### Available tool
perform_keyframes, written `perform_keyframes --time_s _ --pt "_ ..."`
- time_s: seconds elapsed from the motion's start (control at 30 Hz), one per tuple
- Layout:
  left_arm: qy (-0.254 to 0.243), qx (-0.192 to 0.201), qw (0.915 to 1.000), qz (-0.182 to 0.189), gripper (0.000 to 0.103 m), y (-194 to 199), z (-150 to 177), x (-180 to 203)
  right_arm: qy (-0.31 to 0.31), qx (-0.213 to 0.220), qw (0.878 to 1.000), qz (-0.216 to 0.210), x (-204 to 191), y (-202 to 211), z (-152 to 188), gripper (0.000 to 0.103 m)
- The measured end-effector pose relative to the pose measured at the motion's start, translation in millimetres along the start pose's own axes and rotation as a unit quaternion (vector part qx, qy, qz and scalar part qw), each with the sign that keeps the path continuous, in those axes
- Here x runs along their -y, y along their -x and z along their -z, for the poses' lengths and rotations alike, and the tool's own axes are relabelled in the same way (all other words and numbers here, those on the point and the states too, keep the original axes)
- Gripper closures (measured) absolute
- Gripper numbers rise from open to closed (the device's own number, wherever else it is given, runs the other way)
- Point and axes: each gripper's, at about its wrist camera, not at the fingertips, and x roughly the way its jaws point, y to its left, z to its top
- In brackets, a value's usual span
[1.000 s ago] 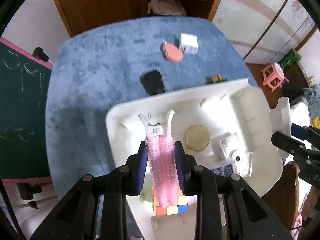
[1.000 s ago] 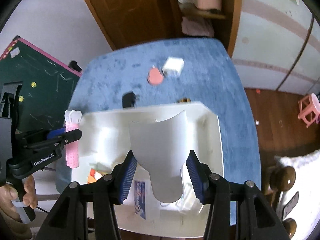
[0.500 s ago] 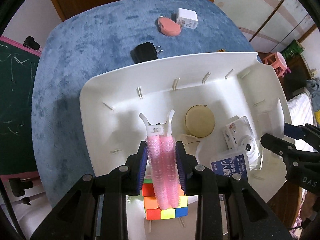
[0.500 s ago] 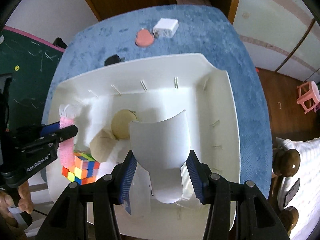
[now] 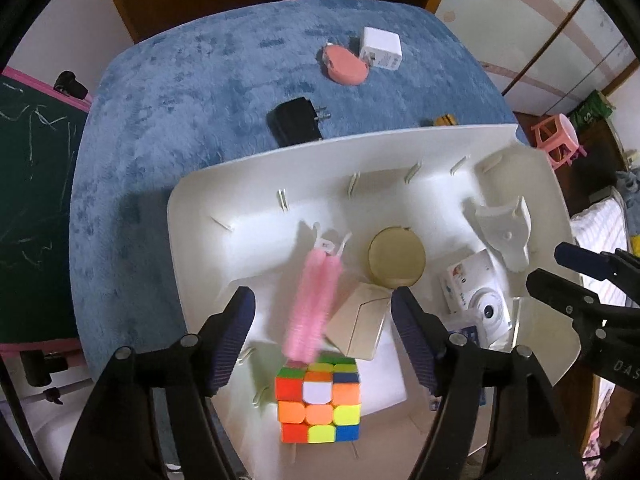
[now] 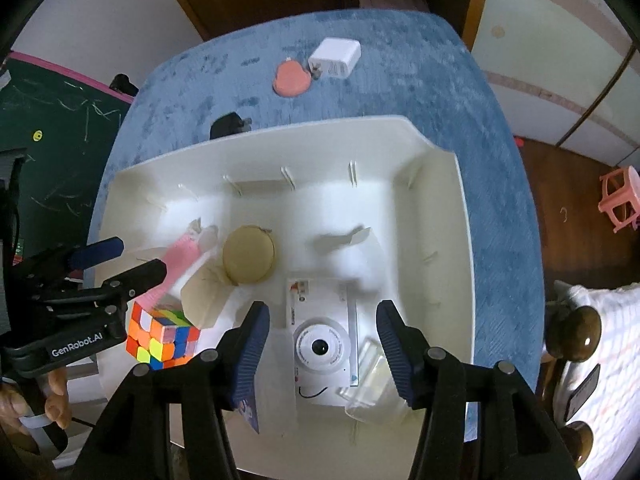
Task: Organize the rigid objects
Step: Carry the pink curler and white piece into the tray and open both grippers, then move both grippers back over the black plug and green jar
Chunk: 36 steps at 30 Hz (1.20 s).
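Opening over the white bin (image 5: pixel 192 216), the left gripper (image 5: pixel 324 312) was seen with its pads clear of the pink hair clip (image 5: pixel 312 304), blurred, tilted between them above the colour cube (image 5: pixel 318 398). The right gripper (image 6: pixel 324 324) was likewise opening, its white scoop (image 6: pixel 352 256) blurred, loose inside the bin.

Pink hair clip (image 5: pixel 312 304); white bin (image 5: pixel 248 184); blue fuzzy cloth (image 5: pixel 180 92).
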Motion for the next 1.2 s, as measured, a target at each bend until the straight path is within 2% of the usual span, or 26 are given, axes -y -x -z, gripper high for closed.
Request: perform_keyframes --time_s 0.33,0.5,0.73,0.83,0.93,1.1,1.2 --pt "0.012 0.023 0.9996 0.011 0.029 25 -21 2 0.007 0.011 1.0 -0.011 0 16 -11 0.046" --pt "0.024 0.053 0.9982 0.014 0.029 52 -41 -4 0.015 0.023 1.0 -0.012 1 34 -24 0.046" --pt "0.043 0.097 0.9943 0.014 0.029 87 -73 -16 0.035 0.056 0.998 -0.006 7 69 -60 0.046" --pt "0.051 0.11 0.9925 0.012 0.028 95 -89 -20 0.04 0.07 0.997 -0.004 10 81 -81 0.038" --pt "0.062 0.115 0.9914 0.014 0.027 96 -103 -23 0.048 0.079 0.996 0.002 11 87 -103 0.037" --pt "0.079 0.108 0.9909 0.011 0.027 84 -123 -26 0.049 0.055 0.997 -0.006 12 73 -139 0.037" --pt "0.095 0.085 0.9918 0.011 0.027 64 -134 -30 0.037 0.02 0.999 -0.02 16 51 -156 0.034"
